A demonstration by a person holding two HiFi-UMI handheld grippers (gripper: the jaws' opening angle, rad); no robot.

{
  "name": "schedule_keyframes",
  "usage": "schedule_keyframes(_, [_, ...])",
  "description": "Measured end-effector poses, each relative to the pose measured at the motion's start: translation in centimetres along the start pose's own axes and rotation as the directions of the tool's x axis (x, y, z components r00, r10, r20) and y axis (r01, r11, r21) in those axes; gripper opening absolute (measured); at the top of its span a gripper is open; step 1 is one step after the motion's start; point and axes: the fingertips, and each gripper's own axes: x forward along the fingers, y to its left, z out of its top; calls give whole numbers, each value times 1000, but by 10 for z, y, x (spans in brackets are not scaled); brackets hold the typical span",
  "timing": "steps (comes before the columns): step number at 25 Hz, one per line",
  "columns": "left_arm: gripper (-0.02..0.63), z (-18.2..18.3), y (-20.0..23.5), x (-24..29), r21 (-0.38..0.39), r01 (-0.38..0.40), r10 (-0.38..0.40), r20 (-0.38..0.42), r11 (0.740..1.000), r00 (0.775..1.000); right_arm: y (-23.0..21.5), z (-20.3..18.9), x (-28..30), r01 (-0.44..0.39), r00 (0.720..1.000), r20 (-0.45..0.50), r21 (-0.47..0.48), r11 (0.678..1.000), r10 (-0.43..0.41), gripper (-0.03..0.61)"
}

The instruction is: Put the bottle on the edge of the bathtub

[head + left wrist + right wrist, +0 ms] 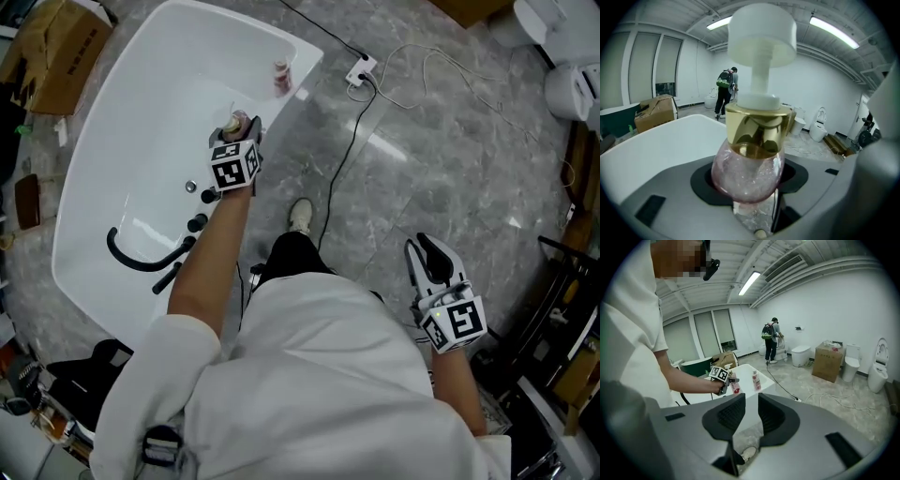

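A pink glittery bottle (749, 171) with a gold collar and a white pump head stands upright between the jaws of my left gripper (749, 187), which is shut on its body. In the head view that gripper (239, 131) holds the bottle (236, 119) over the white bathtub (112, 122), just inside its right rim. A second pink bottle (281, 77) stands on the rim near the tub's far right corner. My right gripper (428, 255) hangs low at the right over the floor, away from the tub, its jaws (751, 416) a little apart with nothing between them.
A black faucet (141, 258) and knobs sit on the tub's near end. A power strip (361, 70) with cables lies on the marble floor right of the tub. A cardboard box (61, 52) stands at far left, toilets (562, 47) at far right. A person (771, 338) stands far back.
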Motion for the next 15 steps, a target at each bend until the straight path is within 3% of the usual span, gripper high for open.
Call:
schedule_keyframes(7, [241, -23, 24, 57, -35, -56, 55, -36, 998, 998, -9, 9, 23, 23, 997, -72, 13, 1000, -22, 91])
schedule_keyframes(15, [241, -31, 24, 84, 48, -60, 60, -13, 997, 998, -20, 2, 40, 30, 991, -129, 41, 999, -24, 91])
